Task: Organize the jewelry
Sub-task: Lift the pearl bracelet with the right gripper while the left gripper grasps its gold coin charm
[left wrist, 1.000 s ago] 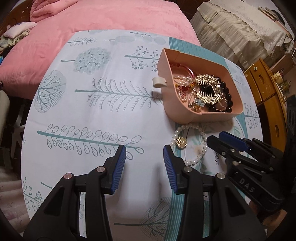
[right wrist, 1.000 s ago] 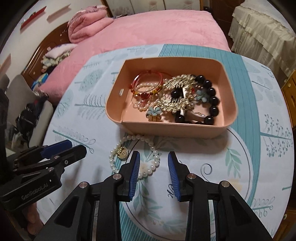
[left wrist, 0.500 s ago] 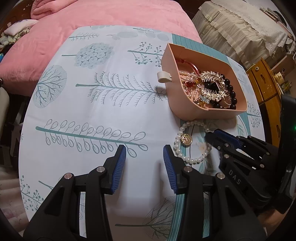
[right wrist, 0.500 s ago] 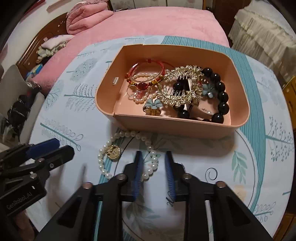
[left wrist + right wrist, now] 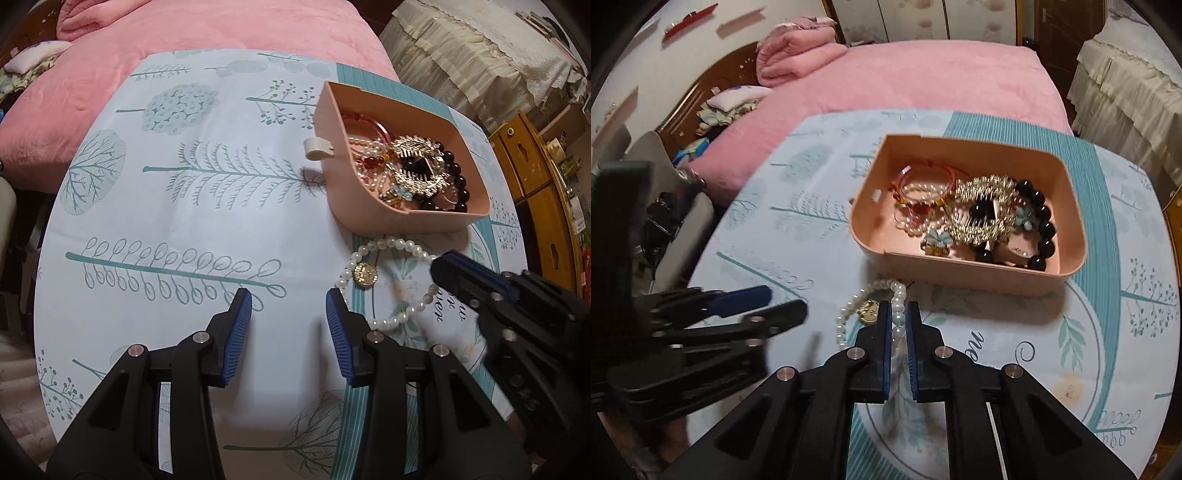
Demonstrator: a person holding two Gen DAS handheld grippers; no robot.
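**Operator:** At lower centre of the right wrist view, the pearl bracelet (image 5: 886, 306) with its gold charm (image 5: 868, 309) lies on the tablecloth (image 5: 1071, 332), just below the near wall of the pink tray (image 5: 960, 269). State the grip.

**Technician:** Right gripper (image 5: 897, 325): jaws nearly closed, one run of pearls between the blue pads (image 5: 886, 347). Whether they bear fully on the strand cannot be confirmed. Left gripper (image 5: 288, 325): jaws open, holding nothing, over bare cloth at lower centre of the left wrist view, beside the bracelet.

**Operator:** Step in hand?

**Technician:** Judged: pickup of the last loose piece. The tray already holds the black bead bracelet (image 5: 1041, 225), gold comb (image 5: 986, 206) and red bangle (image 5: 927, 181).

**Operator:** Next move?

**Technician:** Probably: confirm the pinch, lift clear of the tray wall, carry toward upper right, release inside.
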